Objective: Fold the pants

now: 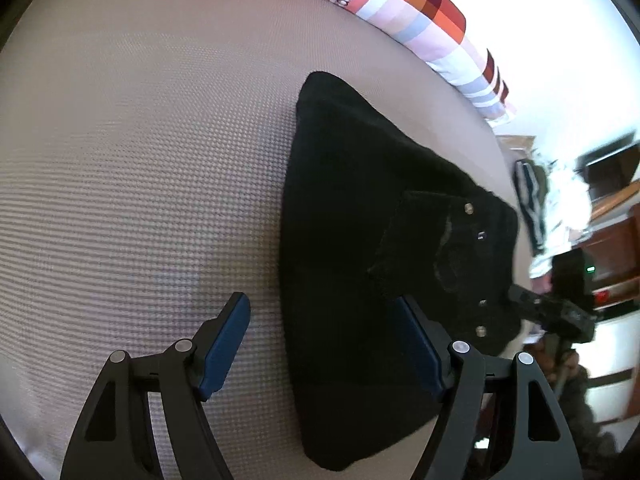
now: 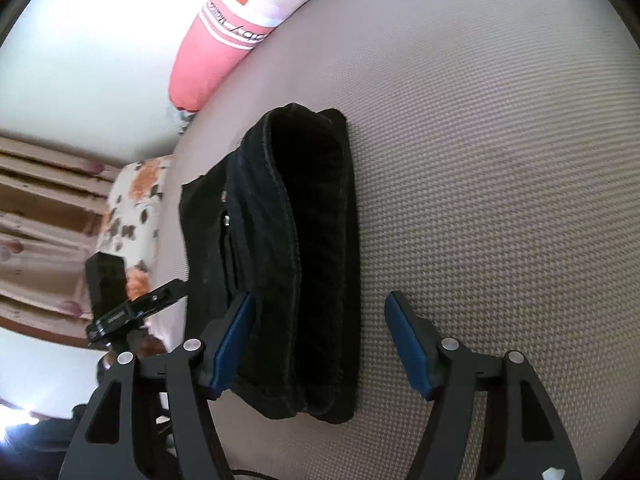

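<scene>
1. The black pants (image 1: 360, 264) are already a compact stack on the bed (image 1: 132, 168), sitting right of centre in the left wrist view and centre-left in the right wrist view (image 2: 288, 264). The waistband with metal buttons lies on the stack's right side in the left view.
2. The left tool (image 1: 320, 344) is released, jaws spread wide. One finger is over bare bedding, the other over the lower part of the stack, and nothing sits between them.
3. The right tool (image 2: 320, 340) is also spread and holding nothing. Its left finger is over the bundle's lower left edge and the other is out over the bedding.
4. Looks to me like the folding is basically done, so what's left is tidying.
5. If you want it neat: press down flat rather than pinching, since a pinch on thick layers would lift and skew them.
6. That loose flap sticking out at the left of the stack in the right view is what I'd tuck in.
7. The striped pillow (image 1: 420, 12) along the top edge is well apart from everything.
</scene>
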{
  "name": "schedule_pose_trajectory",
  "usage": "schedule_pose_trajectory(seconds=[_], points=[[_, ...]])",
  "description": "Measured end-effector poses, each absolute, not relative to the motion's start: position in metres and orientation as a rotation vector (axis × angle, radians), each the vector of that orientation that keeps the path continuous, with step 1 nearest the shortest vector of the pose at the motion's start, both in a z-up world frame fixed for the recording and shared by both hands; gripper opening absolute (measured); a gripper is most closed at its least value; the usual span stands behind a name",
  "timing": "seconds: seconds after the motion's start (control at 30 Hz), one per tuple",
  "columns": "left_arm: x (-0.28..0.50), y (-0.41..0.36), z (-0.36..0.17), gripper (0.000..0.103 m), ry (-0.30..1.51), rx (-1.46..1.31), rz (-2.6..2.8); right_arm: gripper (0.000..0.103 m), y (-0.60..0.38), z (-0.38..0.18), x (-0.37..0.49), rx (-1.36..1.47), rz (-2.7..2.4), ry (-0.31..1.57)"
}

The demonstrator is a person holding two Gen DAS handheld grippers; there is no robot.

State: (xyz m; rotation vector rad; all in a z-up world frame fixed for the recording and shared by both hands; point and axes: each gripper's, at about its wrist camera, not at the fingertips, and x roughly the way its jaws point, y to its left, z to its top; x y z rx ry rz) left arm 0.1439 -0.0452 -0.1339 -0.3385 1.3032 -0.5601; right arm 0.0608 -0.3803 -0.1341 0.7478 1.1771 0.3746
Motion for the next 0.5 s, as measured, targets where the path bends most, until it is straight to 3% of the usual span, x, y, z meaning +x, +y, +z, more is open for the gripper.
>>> schedule_pose_trajectory(seconds=[0.2,0.5], points=[[0.155,-0.039,-0.138,0.075,1.346,-0.438,-0.623,0.052,-0.382,-0.144,0.071,0.793,0.455,1.193],[0.153,-0.053,-0.136,0.076,1.32,-0.396,-0.712,0.051,-0.384,-0.152,0.084,0.876,0.504,1.155]])
